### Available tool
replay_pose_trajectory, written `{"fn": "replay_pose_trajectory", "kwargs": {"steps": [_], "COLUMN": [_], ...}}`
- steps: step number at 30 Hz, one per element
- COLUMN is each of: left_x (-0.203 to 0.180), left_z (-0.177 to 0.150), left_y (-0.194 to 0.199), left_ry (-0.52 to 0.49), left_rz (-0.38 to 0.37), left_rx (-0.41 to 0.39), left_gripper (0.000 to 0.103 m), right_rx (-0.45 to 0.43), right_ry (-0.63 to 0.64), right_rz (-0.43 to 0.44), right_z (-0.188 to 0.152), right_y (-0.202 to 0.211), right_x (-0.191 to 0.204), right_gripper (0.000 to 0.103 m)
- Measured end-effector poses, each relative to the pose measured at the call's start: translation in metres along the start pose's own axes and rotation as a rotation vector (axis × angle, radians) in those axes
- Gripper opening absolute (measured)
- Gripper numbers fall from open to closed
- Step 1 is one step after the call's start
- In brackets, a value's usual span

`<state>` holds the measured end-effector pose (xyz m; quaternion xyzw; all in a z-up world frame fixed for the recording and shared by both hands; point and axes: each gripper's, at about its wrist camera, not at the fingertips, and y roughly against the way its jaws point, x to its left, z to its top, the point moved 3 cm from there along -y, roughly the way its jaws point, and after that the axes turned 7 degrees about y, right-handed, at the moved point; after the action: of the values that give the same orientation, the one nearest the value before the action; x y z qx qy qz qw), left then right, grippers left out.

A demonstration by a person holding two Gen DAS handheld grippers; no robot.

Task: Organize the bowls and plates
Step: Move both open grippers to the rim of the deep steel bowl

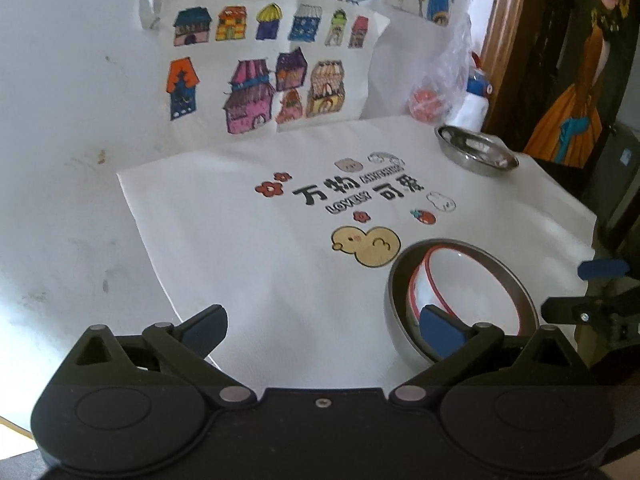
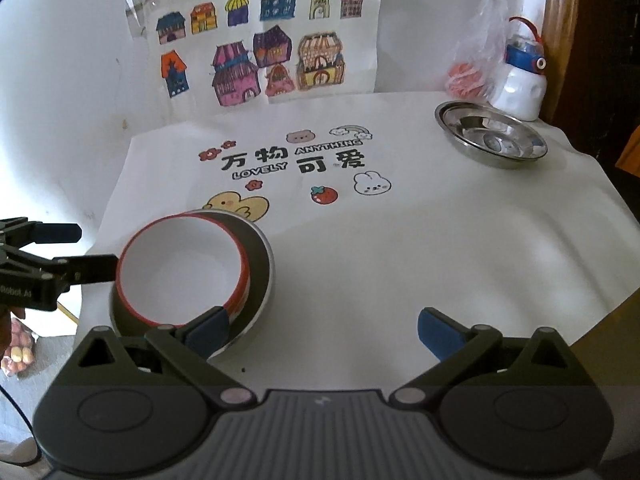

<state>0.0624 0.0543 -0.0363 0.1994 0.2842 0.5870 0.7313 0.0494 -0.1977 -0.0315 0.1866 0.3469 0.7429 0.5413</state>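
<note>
The red-rimmed white bowl (image 2: 182, 268) already sits tilted inside the steel bowl (image 2: 260, 264) at lower left of the right wrist view. The steel plate (image 2: 490, 140) lies alone at upper right, well apart, so I judge it is left to gather. The left gripper (image 1: 324, 320) and right gripper (image 2: 324, 328) both gape empty.

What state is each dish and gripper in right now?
White bowl: upright, empty, nested tilted inside the grey bowl.
Grey bowl: upright on the cloth, holding the white bowl.
Steel plate: apart, empty, far corner.
Left gripper: fingers open, holding nothing.
Right gripper: fingers open, holding nothing.
</note>
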Motion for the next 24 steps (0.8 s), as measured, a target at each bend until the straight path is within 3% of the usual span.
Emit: {"fn": "replay_pose_trajectory", "kwargs": {"steps": [13, 24], "left_x": [-0.005, -0.006], "left_z": [-0.003, 0.006], "left_y": [-0.018, -0.024], "left_ry": [-0.039, -0.078], "left_rz": [-0.003, 0.019], "left_rx": [0.074, 0.112], "left_gripper": [0.102, 0.102], "right_rx": [0.095, 0.23], "right_ry": [0.084, 0.015], "right_rz": [-0.004, 0.051], "right_z": [0.011, 0.02], "right_y": [-0.017, -0.033], "right_x": [0.005, -0.01], "right_gripper": [0.103, 0.102]}}
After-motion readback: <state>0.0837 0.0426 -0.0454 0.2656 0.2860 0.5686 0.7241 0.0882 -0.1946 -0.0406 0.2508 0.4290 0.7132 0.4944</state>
